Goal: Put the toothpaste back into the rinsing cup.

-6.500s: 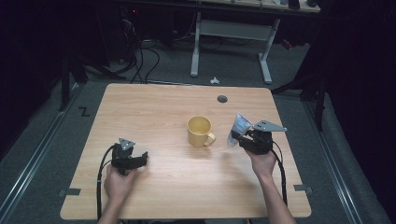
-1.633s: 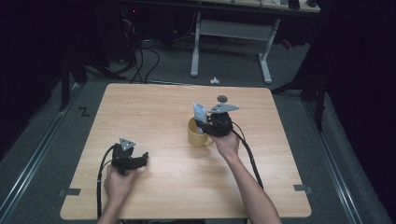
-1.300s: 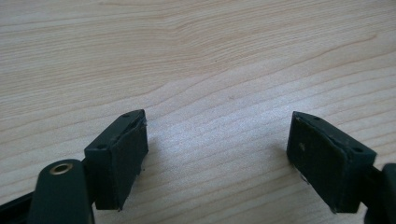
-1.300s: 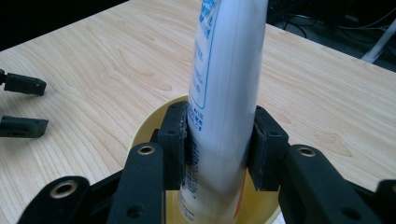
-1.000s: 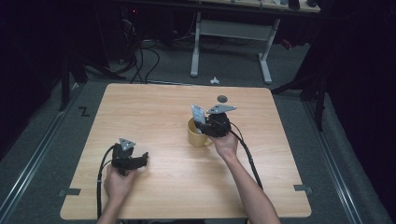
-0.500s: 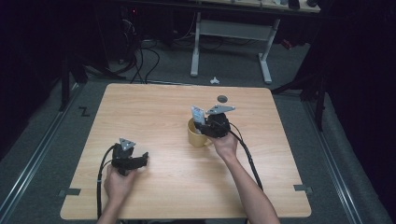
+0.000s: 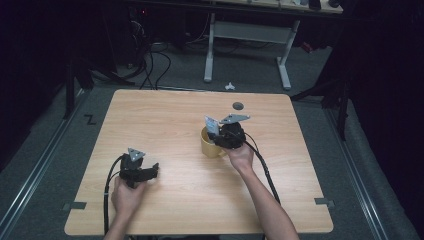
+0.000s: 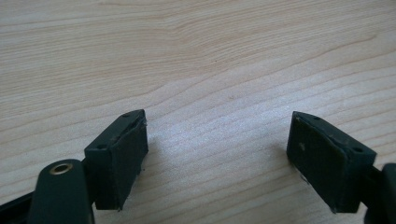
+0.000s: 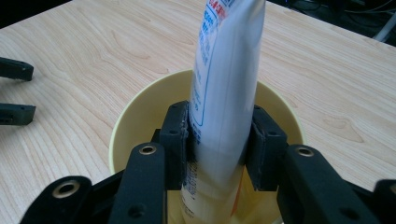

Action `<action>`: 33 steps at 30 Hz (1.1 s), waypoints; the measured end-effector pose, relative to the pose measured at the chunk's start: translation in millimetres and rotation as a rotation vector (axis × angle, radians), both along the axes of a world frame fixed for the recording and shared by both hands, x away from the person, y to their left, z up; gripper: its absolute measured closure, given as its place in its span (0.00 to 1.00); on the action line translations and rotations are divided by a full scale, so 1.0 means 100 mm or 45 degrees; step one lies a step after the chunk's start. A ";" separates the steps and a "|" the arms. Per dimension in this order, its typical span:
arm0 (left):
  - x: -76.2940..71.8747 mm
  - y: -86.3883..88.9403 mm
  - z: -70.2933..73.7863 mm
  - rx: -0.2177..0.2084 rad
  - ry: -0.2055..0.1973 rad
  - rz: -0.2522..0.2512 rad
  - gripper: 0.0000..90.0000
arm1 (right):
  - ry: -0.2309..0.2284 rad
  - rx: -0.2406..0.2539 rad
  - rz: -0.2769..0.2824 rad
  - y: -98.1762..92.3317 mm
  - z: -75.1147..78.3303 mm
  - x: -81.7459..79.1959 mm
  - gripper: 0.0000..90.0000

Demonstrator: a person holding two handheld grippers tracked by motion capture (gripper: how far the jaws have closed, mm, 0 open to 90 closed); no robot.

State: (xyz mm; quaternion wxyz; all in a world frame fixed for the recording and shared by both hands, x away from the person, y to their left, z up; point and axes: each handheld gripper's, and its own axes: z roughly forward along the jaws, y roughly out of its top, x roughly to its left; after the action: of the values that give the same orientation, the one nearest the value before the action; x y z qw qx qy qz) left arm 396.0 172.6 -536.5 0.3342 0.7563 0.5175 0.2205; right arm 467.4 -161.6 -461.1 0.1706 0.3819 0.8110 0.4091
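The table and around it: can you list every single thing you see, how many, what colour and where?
table: one, light wood, middle of the room
mug: one, yellow, on the table right of centre
packet: one, white with blue print, upright, its low end inside the mug
round mark: one, dark, near the table's far edge
desk frame: one, white legs, on the floor behind the table
cables: several, black, on the floor at the far left
tape marks: two, grey, on the floor by the near corners
left hand-held gripper: one, black, open over bare wood at near left
right hand-held gripper: one, black, shut on the packet over the mug
hands: two, one on each hand-held gripper
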 end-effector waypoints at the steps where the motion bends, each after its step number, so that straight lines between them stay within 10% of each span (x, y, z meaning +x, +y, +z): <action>1: 0.00 0.00 0.00 0.000 0.000 0.000 0.23 | -0.003 -0.004 0.003 0.00 0.00 0.00 0.71; 33: 0.00 0.00 0.00 -0.001 -0.002 -0.001 0.23 | -0.028 0.014 0.001 -0.11 0.12 -0.09 0.54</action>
State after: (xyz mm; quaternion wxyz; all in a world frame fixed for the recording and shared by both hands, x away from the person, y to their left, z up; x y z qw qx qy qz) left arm 396.0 172.5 -536.6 0.3348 0.7563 0.5170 0.2207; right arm 458.0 -172.6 -449.5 0.1773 0.3780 0.8069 0.4179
